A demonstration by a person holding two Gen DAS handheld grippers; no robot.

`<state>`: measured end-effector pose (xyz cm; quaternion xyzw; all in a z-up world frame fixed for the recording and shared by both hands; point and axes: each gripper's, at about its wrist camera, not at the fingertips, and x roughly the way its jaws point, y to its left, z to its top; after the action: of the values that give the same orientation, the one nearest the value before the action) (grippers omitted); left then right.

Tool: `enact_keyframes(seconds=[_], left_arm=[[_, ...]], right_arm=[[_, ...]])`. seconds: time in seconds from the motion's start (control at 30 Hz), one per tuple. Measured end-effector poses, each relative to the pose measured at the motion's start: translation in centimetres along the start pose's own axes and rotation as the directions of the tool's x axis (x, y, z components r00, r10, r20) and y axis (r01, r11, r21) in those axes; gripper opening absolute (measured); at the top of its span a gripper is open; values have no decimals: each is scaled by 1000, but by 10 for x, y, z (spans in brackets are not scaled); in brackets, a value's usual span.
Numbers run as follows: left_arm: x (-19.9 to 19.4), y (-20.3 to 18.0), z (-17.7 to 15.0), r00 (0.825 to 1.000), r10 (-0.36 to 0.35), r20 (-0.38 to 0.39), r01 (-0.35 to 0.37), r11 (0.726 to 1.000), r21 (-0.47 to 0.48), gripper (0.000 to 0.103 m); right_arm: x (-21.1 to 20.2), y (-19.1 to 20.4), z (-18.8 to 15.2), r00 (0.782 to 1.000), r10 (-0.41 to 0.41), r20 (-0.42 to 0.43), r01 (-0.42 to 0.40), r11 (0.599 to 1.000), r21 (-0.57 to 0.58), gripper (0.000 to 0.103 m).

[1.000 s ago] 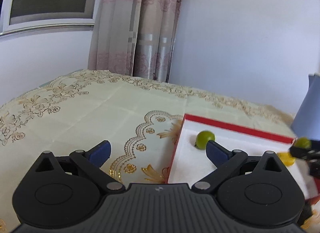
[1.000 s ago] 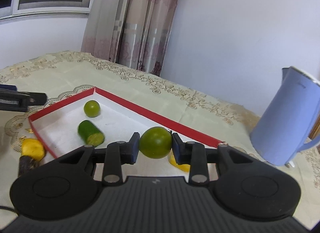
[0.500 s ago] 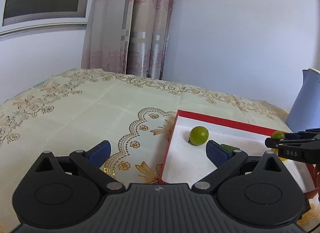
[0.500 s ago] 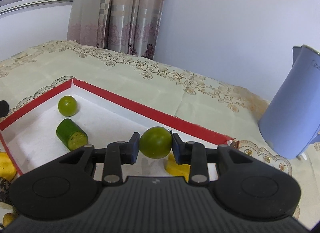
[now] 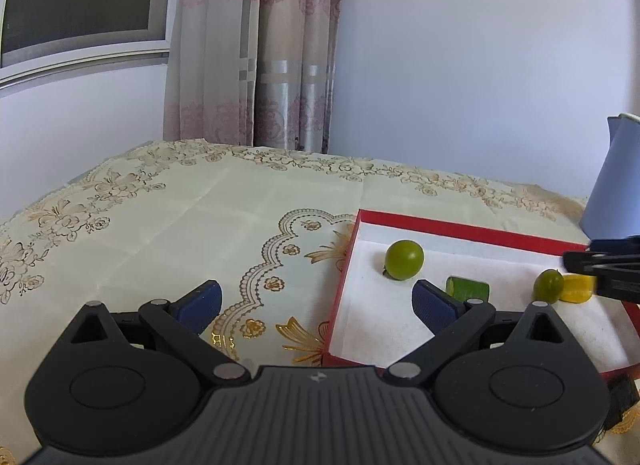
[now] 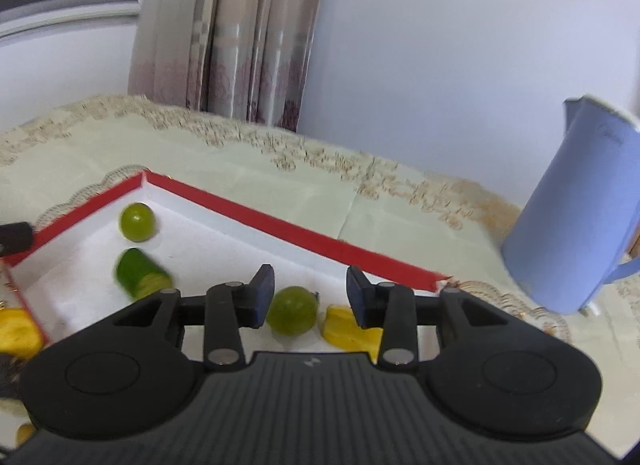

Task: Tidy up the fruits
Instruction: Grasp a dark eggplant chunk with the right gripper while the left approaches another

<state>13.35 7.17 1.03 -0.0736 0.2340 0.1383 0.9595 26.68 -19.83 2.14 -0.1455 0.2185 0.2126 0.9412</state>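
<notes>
- Four pieces lie in the red-rimmed tray: a green round fruit near the far-left corner at about ten o'clock of the right wrist view, a green cylinder piece just below it, a second green fruit between the right gripper's fingers, and a yellow piece just beside it at three o'clock.
- The right gripper stands spread wide; its pads clear the second green fruit on both sides, so it grips nothing.
- The left gripper is splayed fully and empty, hovering over the tablecloth at the tray's left edge.
- Risk, as I judge it: the freed fruit is round and may roll on the white liner if a finger clips it on the way out, knocking the yellow piece.
- A blue jug stands at two o'clock, near enough that a broad swing could strike it.
</notes>
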Motion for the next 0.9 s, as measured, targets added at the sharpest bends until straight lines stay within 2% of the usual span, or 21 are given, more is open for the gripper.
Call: enact_keyframes(seconds=[0.1,0.23,0.4,0.47,0.6,0.77,0.9], left_arm=[[0,-1,-1,1000,2,5,-2,1000,10,102],[0,-3,-2,1000,7,4,-7,1000,18,102],[-1,2,2,1000,-19,3,19,1000,-18,102],[-9,7,4,999,-37,-8,36,998,-55,102],[-32,18,-2,994,-104,-24,101,991,-91,102],[-52,28,-27,978,-200,-54,196,978,-68,102],[-57,19,-44,971,-220,-89,221,975,9,102]], right_arm=[[-35,-1,-10,999,9,49,-10,1000,18,36],[-80,-2,-30,995,1,102,-4,999,36,42],[-117,-1,-64,989,-79,125,71,995,66,45],[-123,-1,-77,990,-93,109,84,993,84,45],[-125,-2,-96,995,-55,84,45,992,120,45],[-123,1,-108,999,-22,50,17,994,107,44],[-120,2,-109,999,-6,31,2,995,103,44]])
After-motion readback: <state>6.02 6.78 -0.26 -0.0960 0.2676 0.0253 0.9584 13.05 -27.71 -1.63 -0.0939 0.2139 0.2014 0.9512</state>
